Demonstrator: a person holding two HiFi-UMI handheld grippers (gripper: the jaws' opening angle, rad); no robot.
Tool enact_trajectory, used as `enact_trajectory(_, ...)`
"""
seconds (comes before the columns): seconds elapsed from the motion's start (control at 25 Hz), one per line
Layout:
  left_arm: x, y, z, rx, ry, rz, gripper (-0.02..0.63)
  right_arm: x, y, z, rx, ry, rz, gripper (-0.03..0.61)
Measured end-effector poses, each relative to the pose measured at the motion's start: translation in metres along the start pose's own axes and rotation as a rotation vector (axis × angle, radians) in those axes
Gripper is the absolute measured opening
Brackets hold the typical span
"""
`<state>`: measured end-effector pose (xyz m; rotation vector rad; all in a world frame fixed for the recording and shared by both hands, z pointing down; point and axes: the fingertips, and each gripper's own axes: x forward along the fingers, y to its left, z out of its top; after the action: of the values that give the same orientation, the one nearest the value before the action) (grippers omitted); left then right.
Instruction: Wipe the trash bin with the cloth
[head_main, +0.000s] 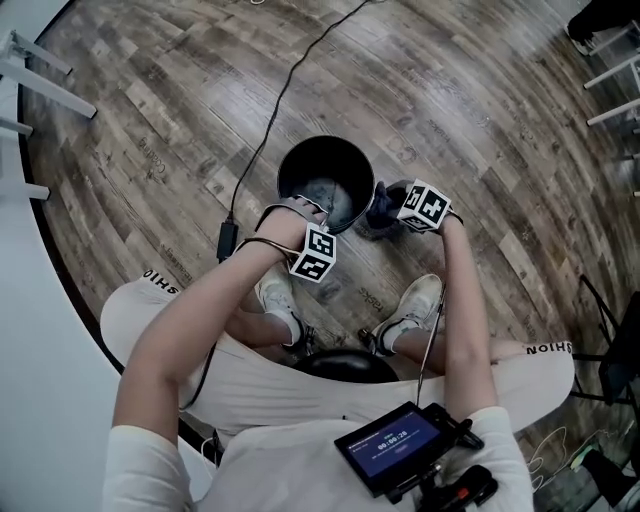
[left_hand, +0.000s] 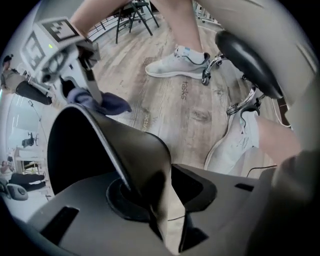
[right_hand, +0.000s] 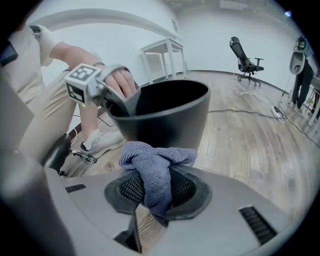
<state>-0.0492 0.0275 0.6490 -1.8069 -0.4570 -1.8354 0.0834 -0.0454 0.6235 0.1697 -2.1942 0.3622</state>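
Note:
The black trash bin (head_main: 305, 165) stands upright on the wood floor, just past the person's feet. My left gripper (head_main: 315, 212) points down at the bin's near rim. In the left gripper view the bin wall (left_hand: 135, 145) runs between the jaws of my left gripper (left_hand: 160, 200), and floor shows through a gap beside it, so the jaws stand open around the rim. My right gripper (head_main: 390, 208) is at the bin's right side, shut on a bunched blue-grey cloth (right_hand: 155, 170). The cloth (head_main: 378, 218) lies close to the bin's outer wall (right_hand: 165, 115).
Two white sneakers (head_main: 415, 300) and a black stool seat (head_main: 345, 365) lie just behind the bin. A black cable (head_main: 270, 120) runs over the floor to the left of it. White table legs (head_main: 30, 60) stand at the far left, and a chair frame (head_main: 610, 330) at the right edge.

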Motion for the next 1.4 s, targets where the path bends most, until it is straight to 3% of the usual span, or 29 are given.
enact_trajectory(0.16, 0.003, 0.001, 0.005, -0.044, -0.004, -0.025, 0.080, -0.034, 0.020, 0.030, -0.073, 0.018, 0.015, 0.103)
enact_trajectory(0.36, 0.002, 0.005, 0.018, -0.079, -0.022, -0.038, 0.071, -0.033, 0.019, 0.039, -0.105, 0.051, -0.028, 0.103)
enact_trajectory(0.52, 0.002, 0.004, 0.021, -0.108, -0.031, -0.043, 0.067, -0.006, 0.006, 0.023, -0.095, 0.059, -0.053, 0.103)
enact_trajectory(0.88, 0.001, 0.010, 0.036, -0.145, -0.076, -0.057, 0.067, 0.094, -0.010, -0.047, 0.040, 0.041, 0.011, 0.103)
enact_trajectory(1.04, 0.000, 0.012, 0.038, -0.158, -0.084, -0.047, 0.067, 0.137, -0.008, -0.080, 0.111, 0.088, -0.030, 0.103)
enact_trajectory(1.16, 0.001, 0.013, 0.038, -0.170, -0.091, -0.040, 0.069, 0.147, -0.007, -0.082, 0.105, 0.066, -0.085, 0.103)
enact_trajectory(1.4, 0.001, 0.009, 0.036, -0.132, -0.093, -0.044, 0.100, 0.125, -0.005, -0.082, 0.121, 0.083, -0.067, 0.103)
